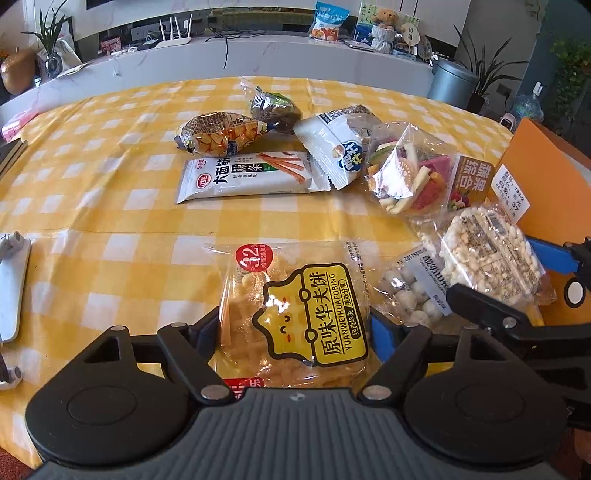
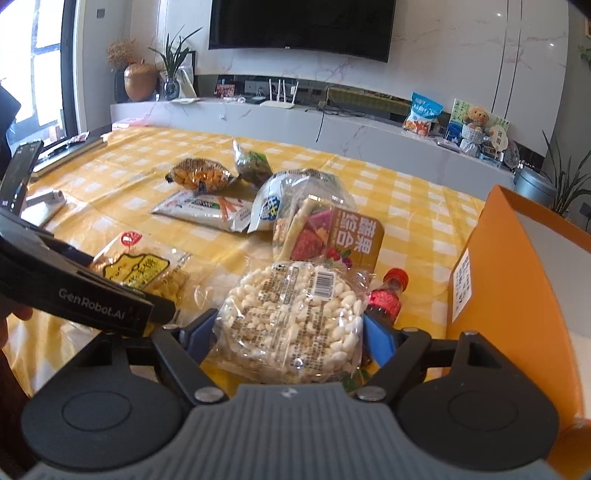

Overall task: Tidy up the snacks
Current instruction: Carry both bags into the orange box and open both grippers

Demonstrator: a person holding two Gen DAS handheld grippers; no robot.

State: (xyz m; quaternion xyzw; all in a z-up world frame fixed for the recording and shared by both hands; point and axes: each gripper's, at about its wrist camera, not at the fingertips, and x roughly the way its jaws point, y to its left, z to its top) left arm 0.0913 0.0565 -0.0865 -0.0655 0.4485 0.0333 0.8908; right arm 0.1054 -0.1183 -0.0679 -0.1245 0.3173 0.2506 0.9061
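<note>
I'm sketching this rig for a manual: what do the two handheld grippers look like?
Both match: a ribbed grey body, black linkage arms with silver rivets, blue finger pads. The left gripper and right gripper share this build; the left one's side reads "GenRobot.AI" in white.

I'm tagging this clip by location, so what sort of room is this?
Most likely a home living room: a wall-mounted TV above a long marble console, potted plants, and a table in a yellow checked cloth.
</note>
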